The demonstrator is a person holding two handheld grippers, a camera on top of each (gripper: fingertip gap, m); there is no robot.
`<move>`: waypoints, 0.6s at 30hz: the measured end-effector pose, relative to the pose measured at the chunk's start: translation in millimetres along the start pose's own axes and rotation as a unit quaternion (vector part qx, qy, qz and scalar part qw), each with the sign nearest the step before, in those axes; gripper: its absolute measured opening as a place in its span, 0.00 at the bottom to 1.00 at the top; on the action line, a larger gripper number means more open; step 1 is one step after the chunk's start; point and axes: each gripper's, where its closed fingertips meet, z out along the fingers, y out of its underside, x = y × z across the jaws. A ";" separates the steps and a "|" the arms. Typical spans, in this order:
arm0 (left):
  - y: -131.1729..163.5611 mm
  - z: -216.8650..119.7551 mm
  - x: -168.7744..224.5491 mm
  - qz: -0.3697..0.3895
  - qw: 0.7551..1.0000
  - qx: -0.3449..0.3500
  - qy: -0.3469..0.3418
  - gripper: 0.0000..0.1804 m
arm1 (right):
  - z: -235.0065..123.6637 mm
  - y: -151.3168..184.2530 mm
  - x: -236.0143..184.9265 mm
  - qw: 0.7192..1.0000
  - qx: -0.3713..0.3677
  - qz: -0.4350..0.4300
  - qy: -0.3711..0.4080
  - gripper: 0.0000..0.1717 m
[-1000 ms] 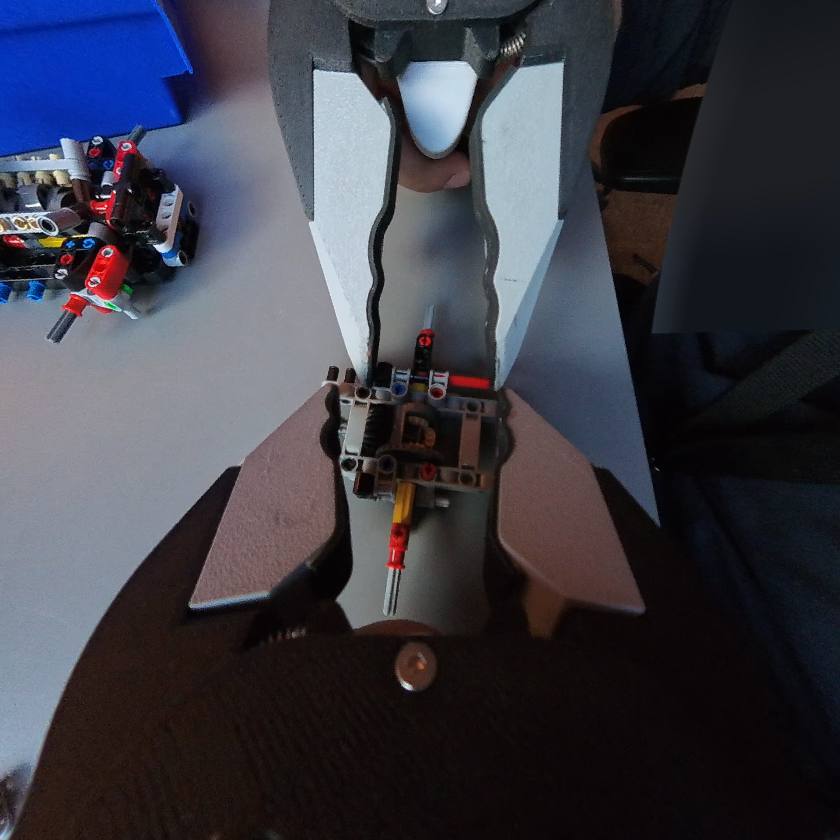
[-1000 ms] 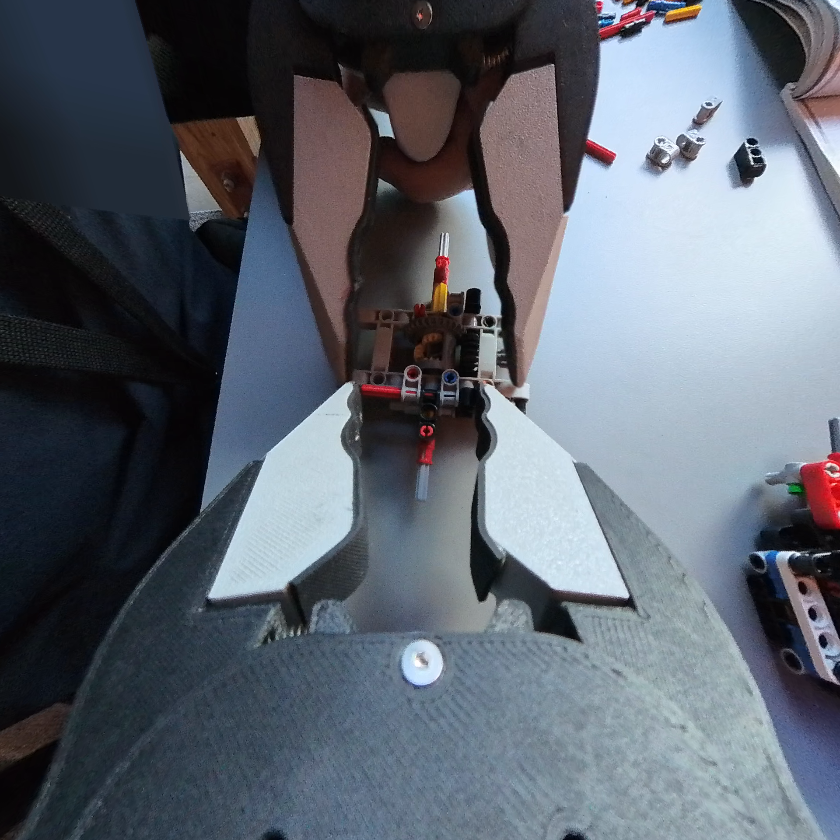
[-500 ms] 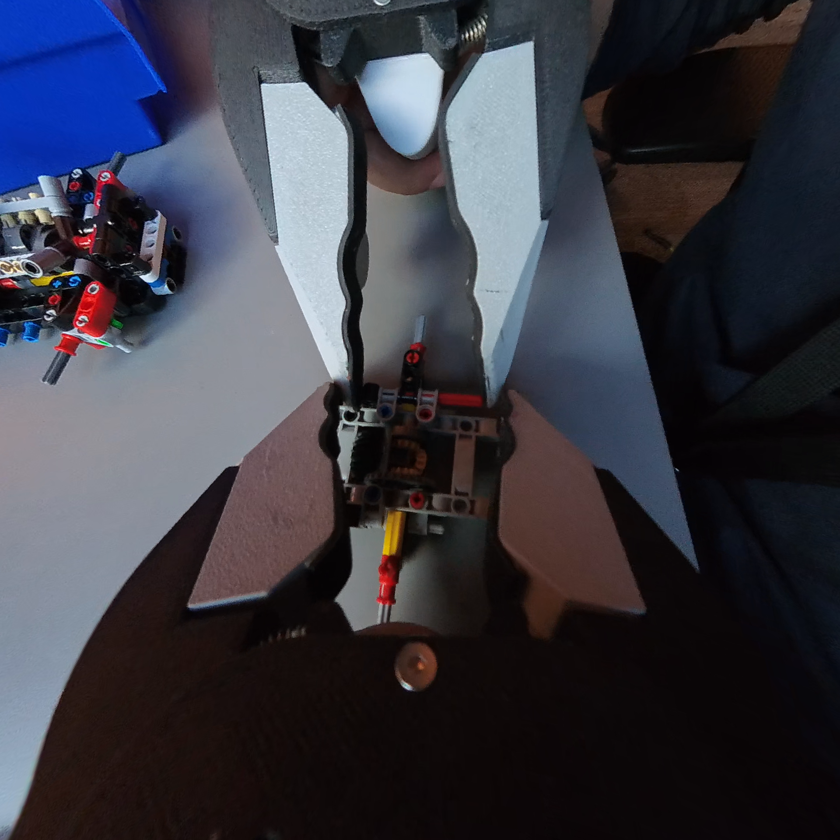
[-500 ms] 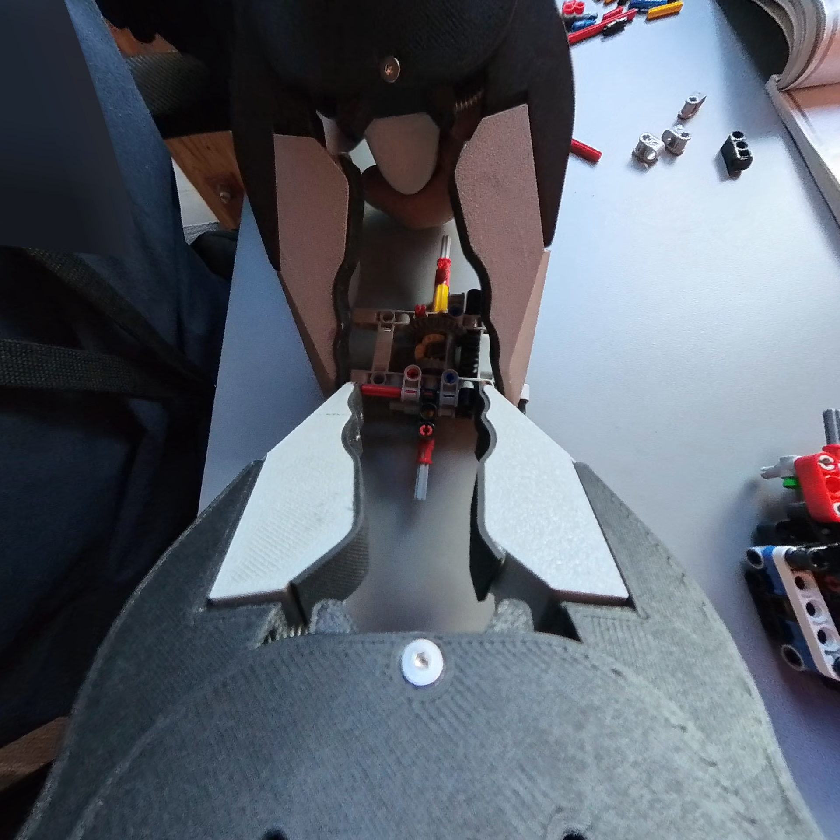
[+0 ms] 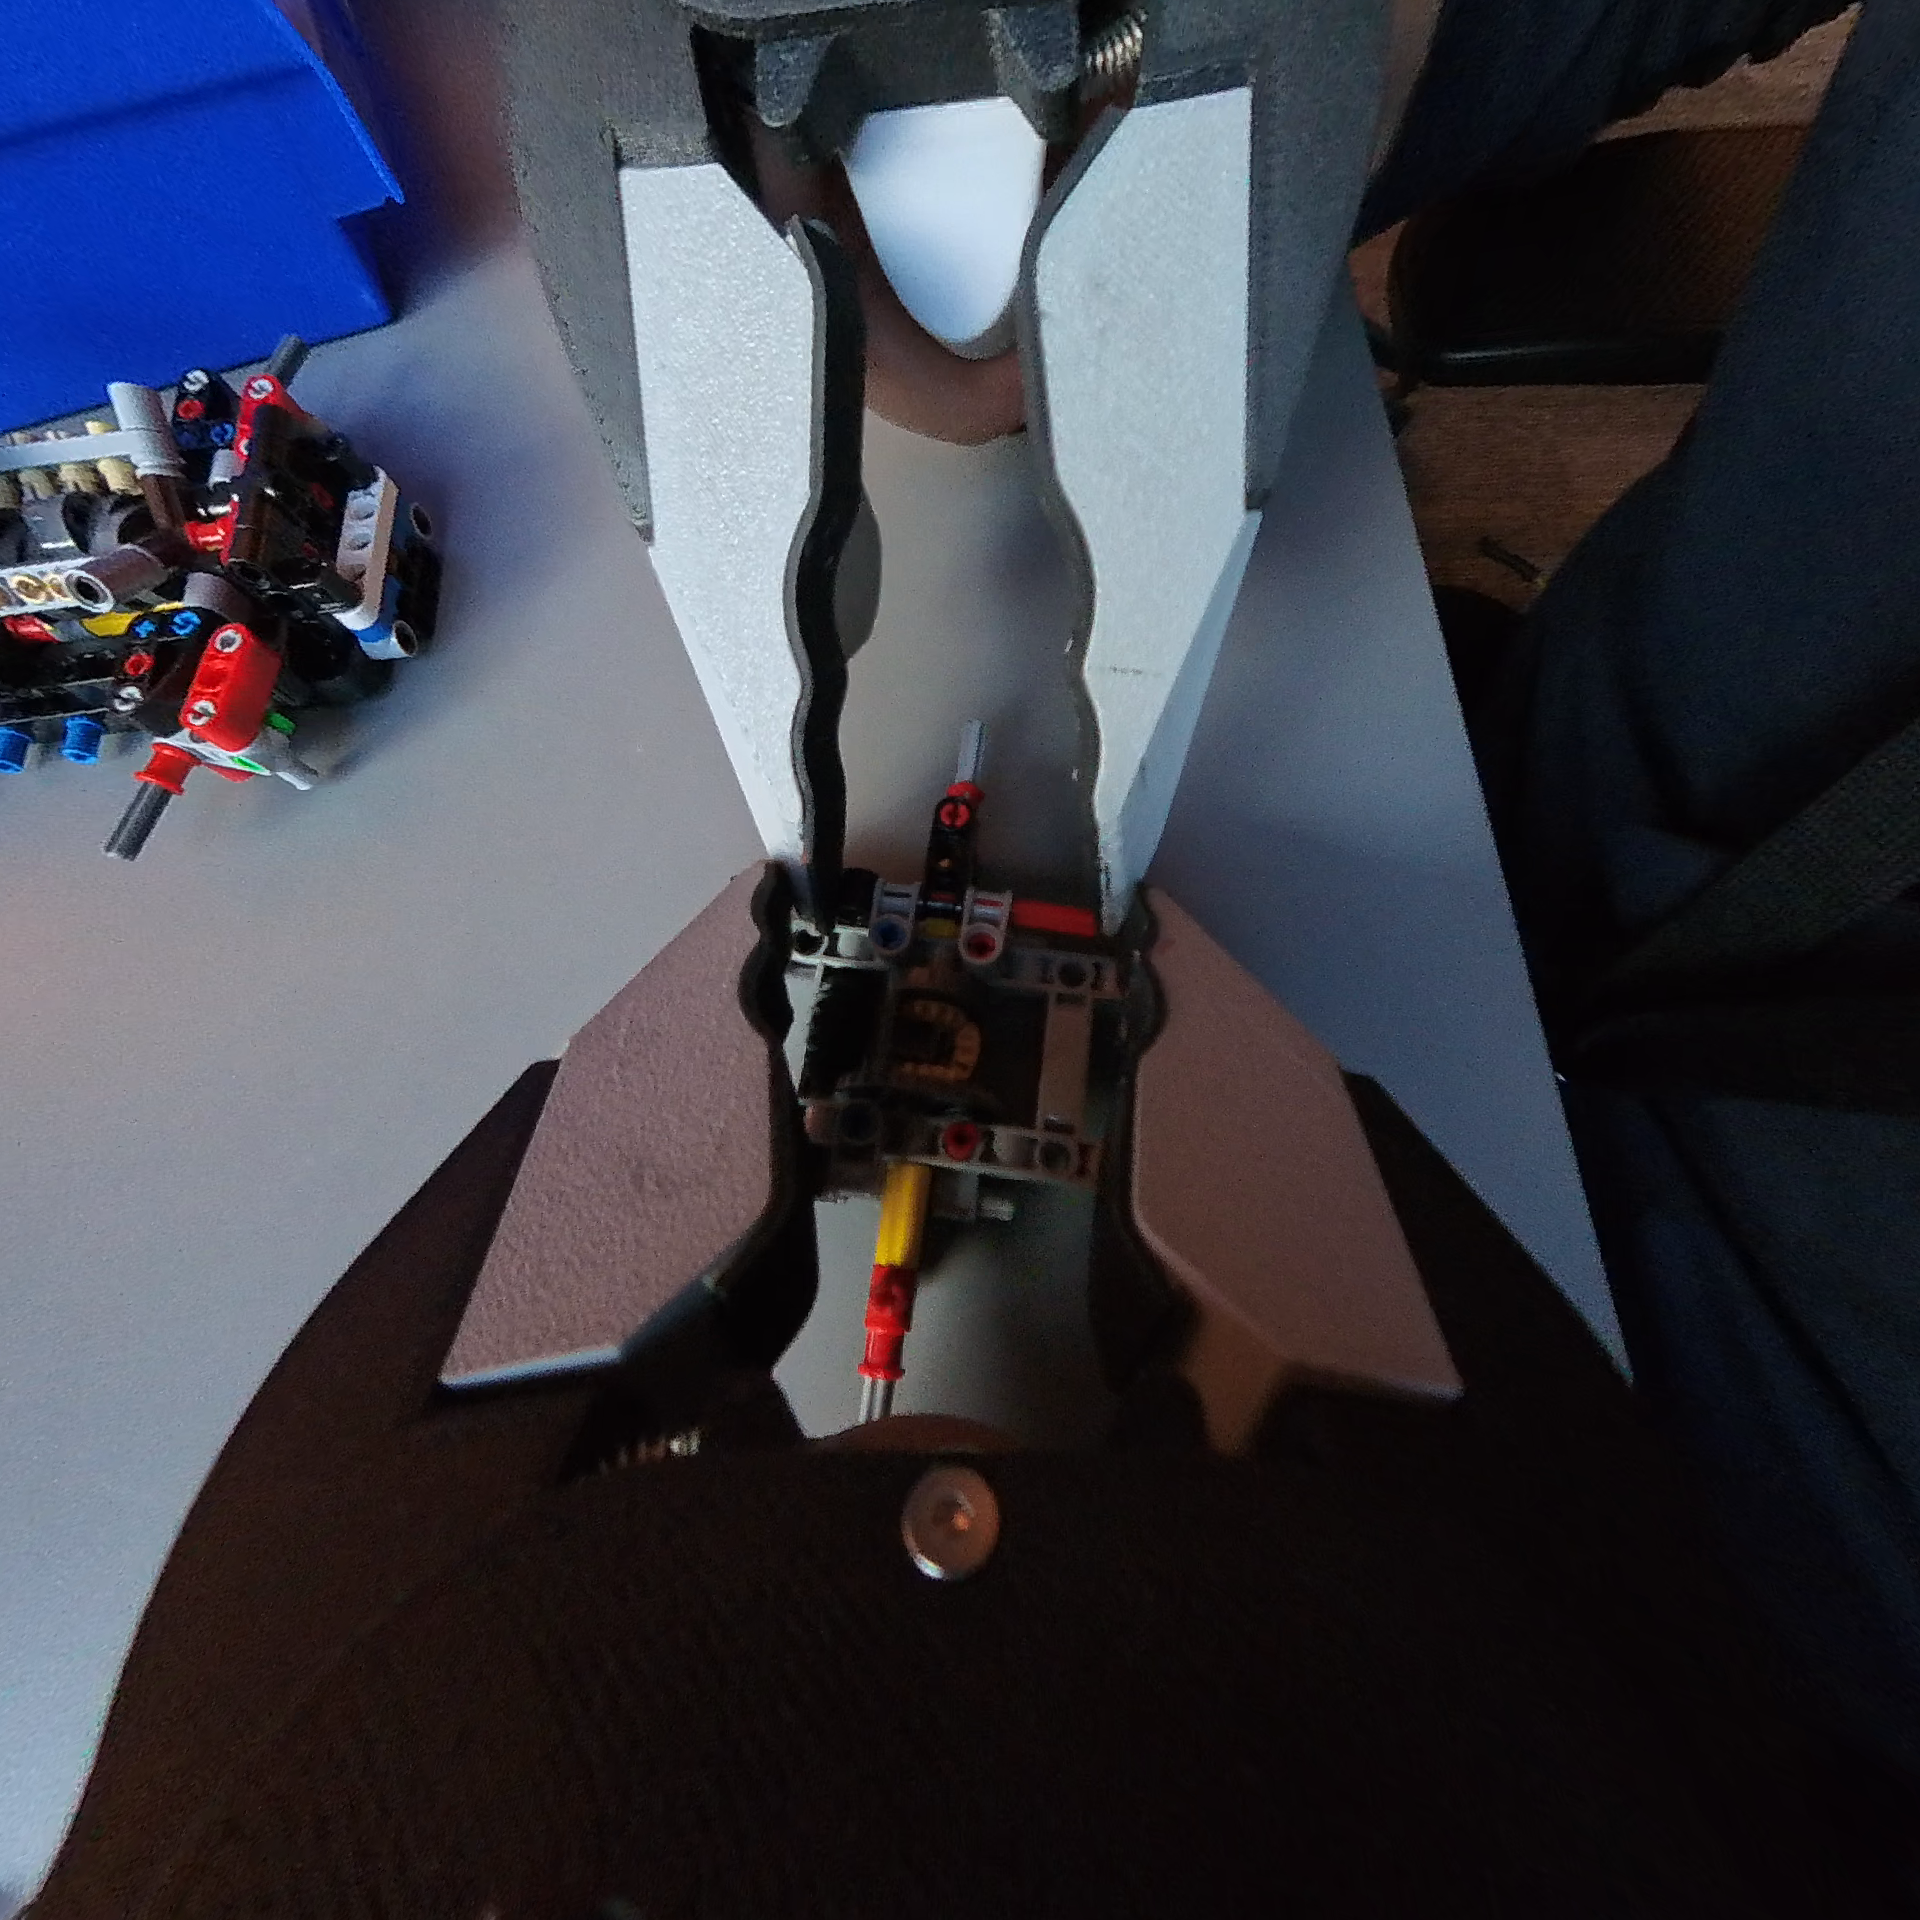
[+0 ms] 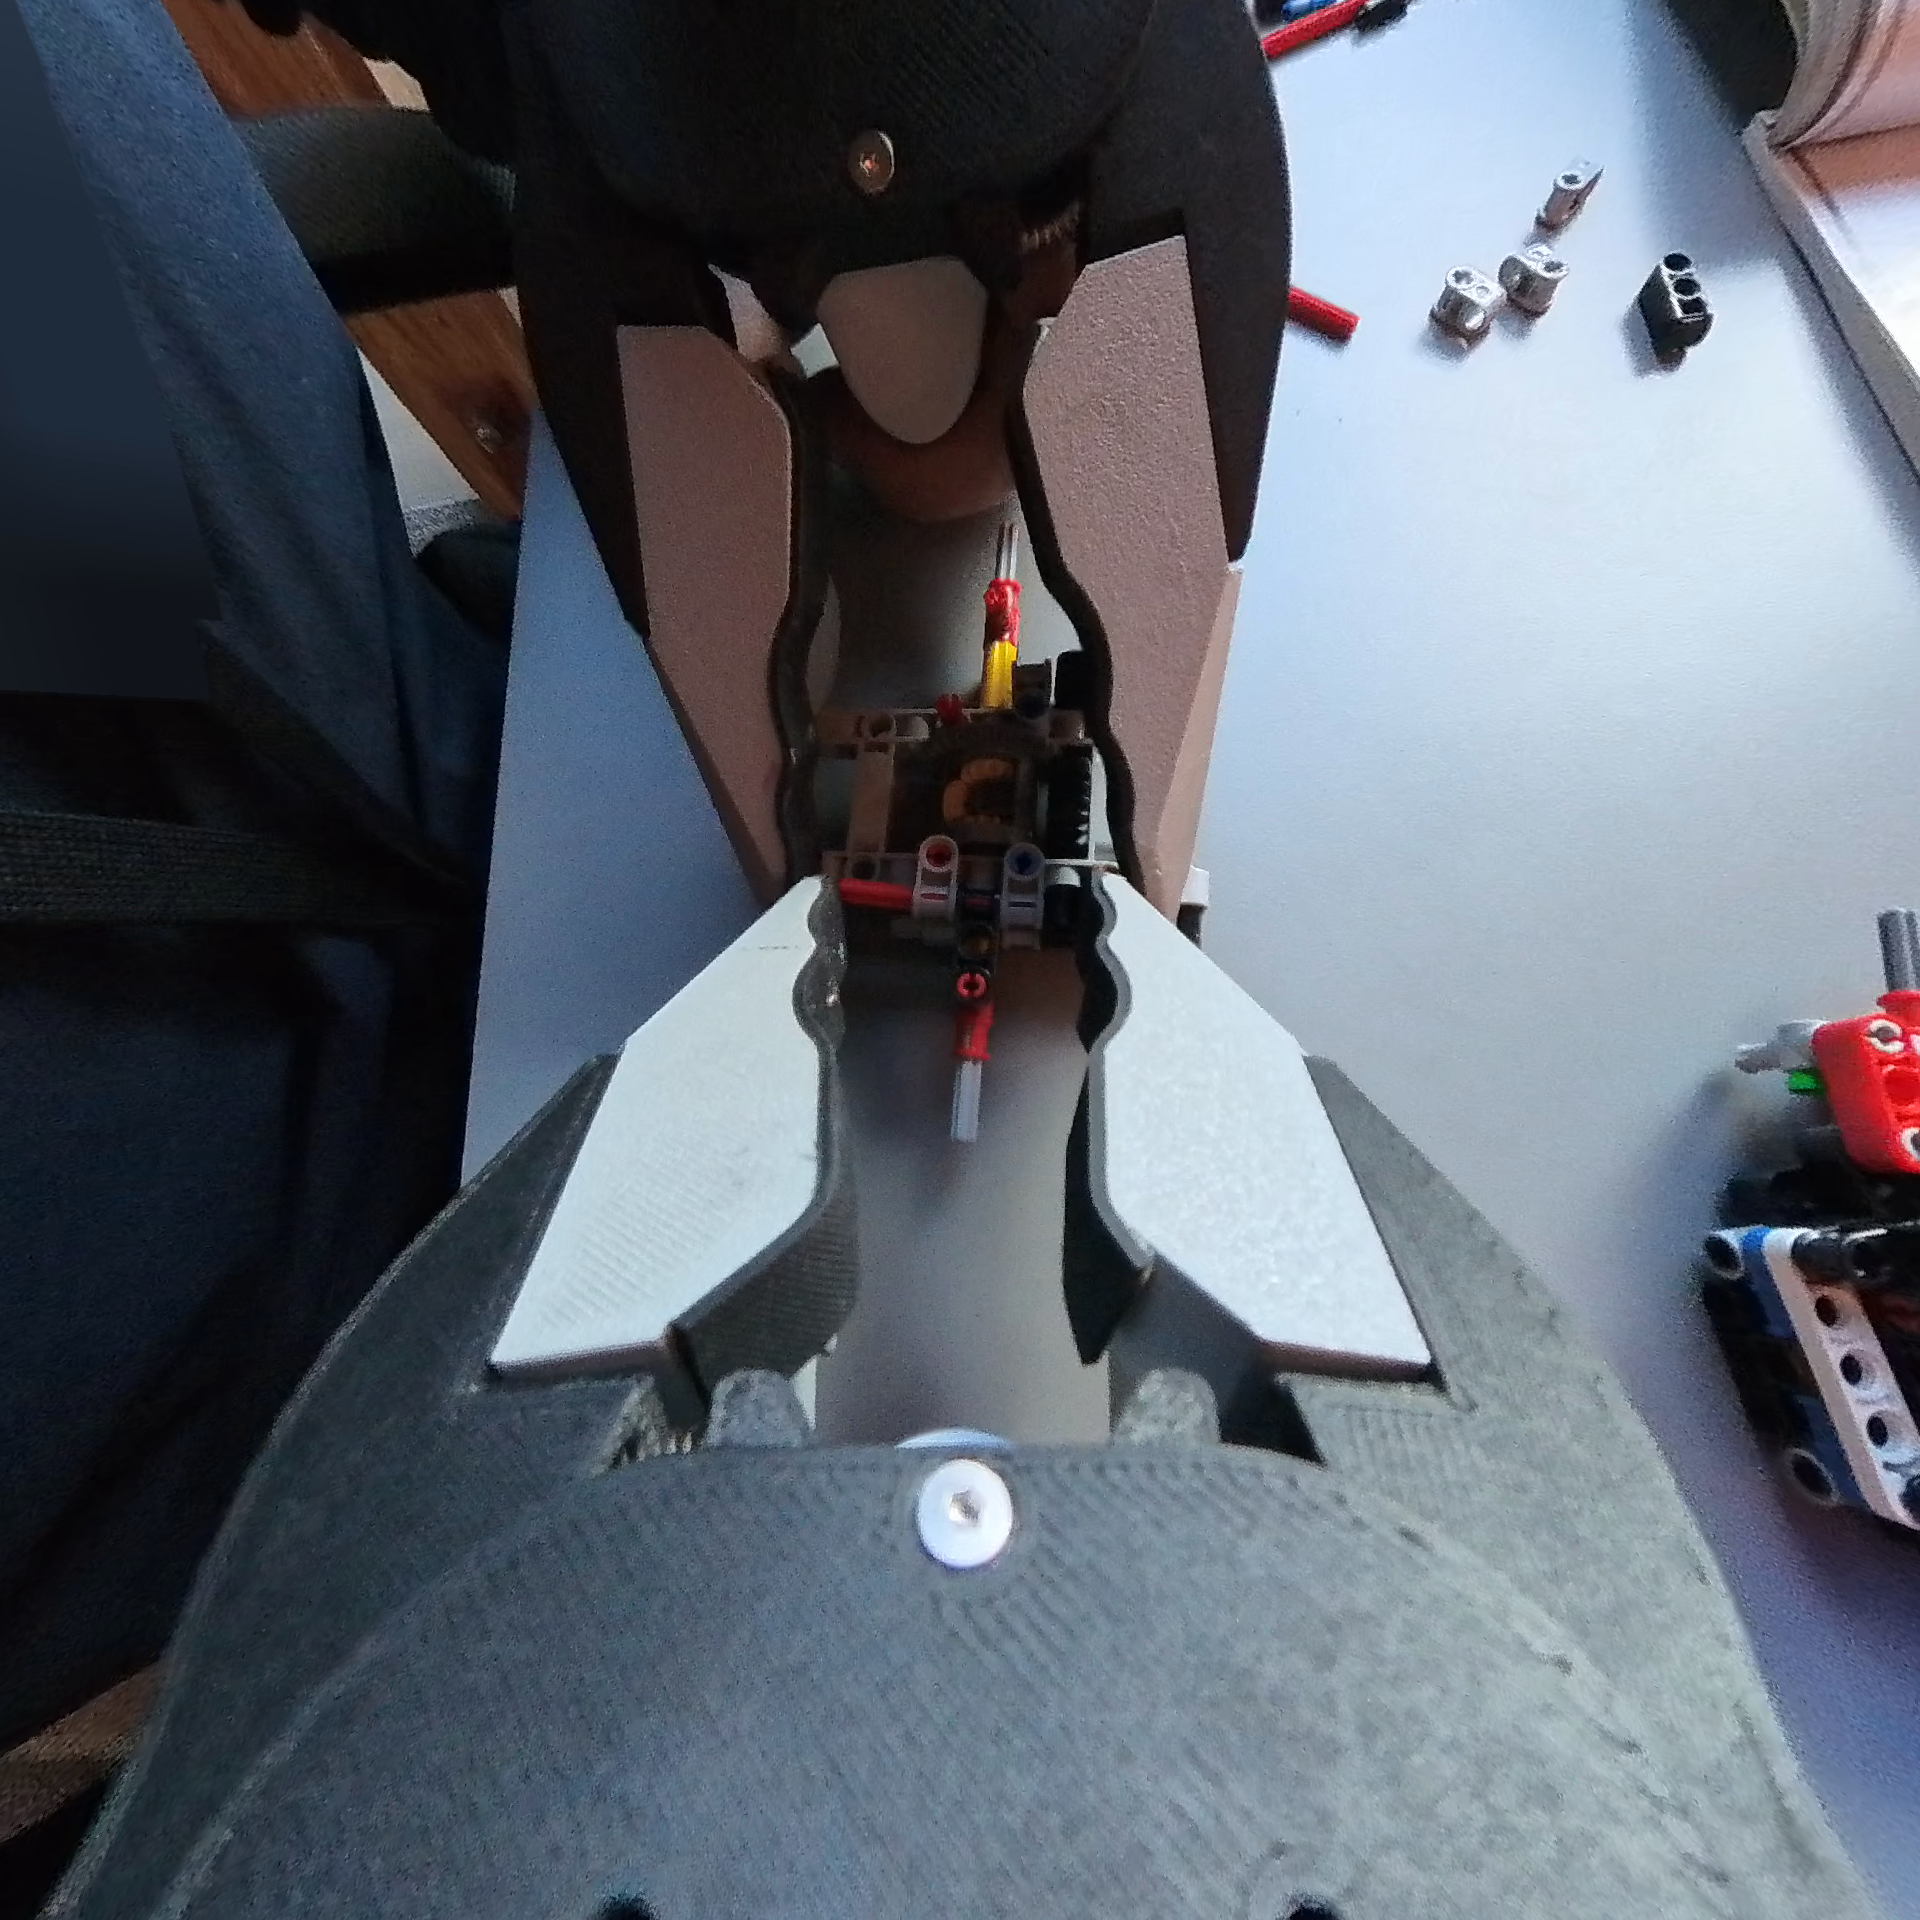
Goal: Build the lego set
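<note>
Item: small grey beam-frame gear assembly (image 5: 951, 1049), hard plastic, toothed wheels inside and red and yellow axles through it, above the grey table (image 5: 312, 1039) near its edge. My left tongs (image 5: 951, 1039) clamp its sides part-open; my right tongs (image 6: 961, 904) pinch the opposite end. Best handled squarely, pads on the frame, axles clear; a larger brick model (image 5: 208, 582) lies beside the blue bin (image 5: 156, 177).
</note>
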 end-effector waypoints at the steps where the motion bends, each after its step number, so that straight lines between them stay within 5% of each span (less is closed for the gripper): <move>1: -0.3 0.0 -0.2 0.000 1.000 0.001 0.003 0.34 | -0.2 0.0 0.1 1.000 0.002 0.000 -0.001 0.25; 18: -0.4 2.3 -2.7 0.009 1.000 -0.008 -0.001 0.28 | -1.6 2.3 2.8 1.000 0.007 0.001 -0.011 0.20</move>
